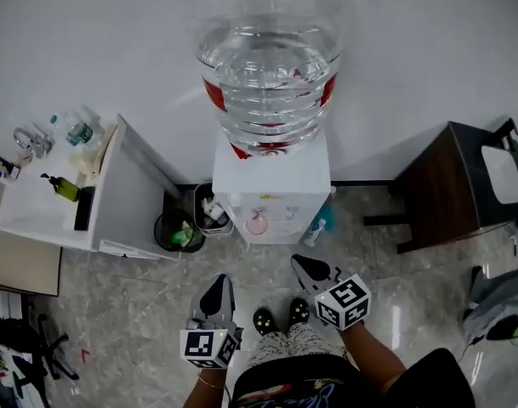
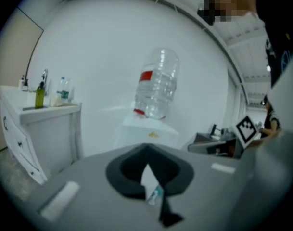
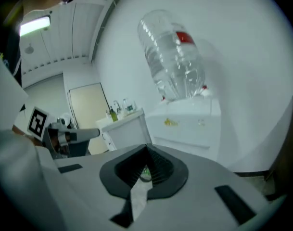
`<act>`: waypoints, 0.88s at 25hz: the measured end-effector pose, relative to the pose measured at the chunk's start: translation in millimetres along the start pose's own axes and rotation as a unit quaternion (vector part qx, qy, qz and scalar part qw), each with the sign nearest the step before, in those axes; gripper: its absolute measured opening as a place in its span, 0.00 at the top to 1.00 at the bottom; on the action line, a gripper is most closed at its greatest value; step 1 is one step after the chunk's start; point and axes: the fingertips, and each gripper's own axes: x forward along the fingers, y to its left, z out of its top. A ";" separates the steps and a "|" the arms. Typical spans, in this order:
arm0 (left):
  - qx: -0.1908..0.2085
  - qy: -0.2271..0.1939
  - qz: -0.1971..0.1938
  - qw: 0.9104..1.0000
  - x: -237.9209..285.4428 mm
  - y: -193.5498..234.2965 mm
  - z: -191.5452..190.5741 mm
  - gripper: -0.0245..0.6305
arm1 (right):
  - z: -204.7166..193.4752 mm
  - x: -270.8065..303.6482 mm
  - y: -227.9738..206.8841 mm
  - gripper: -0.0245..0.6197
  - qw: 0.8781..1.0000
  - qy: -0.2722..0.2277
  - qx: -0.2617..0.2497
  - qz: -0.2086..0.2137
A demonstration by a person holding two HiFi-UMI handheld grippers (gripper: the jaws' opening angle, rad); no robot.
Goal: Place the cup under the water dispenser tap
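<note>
The white water dispenser [image 1: 271, 185] stands against the wall with a large clear bottle [image 1: 269, 75] on top. A small pink cup [image 1: 257, 223] sits in its tap recess at the front. In the head view my left gripper [image 1: 218, 282] and right gripper [image 1: 299, 263] are held in front of the dispenser, apart from it, both shut and empty. The left gripper view shows its jaws [image 2: 147, 150] meeting at the tips, with the dispenser [image 2: 146, 129] beyond. The right gripper view shows its jaws [image 3: 146, 148] likewise together before the dispenser [image 3: 184, 121]. The cup is hidden in both gripper views.
A white sink cabinet [image 1: 114, 202] stands to the left, with black bins [image 1: 178, 228] between it and the dispenser. A dark wooden table [image 1: 446, 185] is at the right, a grey bag [image 1: 497, 304] below it. A small bottle [image 1: 316, 228] lies beside the dispenser's foot.
</note>
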 end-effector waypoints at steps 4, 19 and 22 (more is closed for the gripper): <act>0.078 -0.036 -0.028 0.996 9.2 -38.8 42.4 0.97 | 68.5 -22.5 16.1 0.94 0.997 -0.066 -0.033 0.025; 0.093 -0.047 -0.045 0.994 9.8 -69.5 73.6 0.96 | 81.3 -61.4 28.5 0.94 0.995 -0.077 -0.035 0.050; 0.088 -0.049 -0.046 0.994 11.9 -72.6 72.9 0.96 | 79.9 -64.5 25.7 0.94 0.995 -0.083 -0.036 0.051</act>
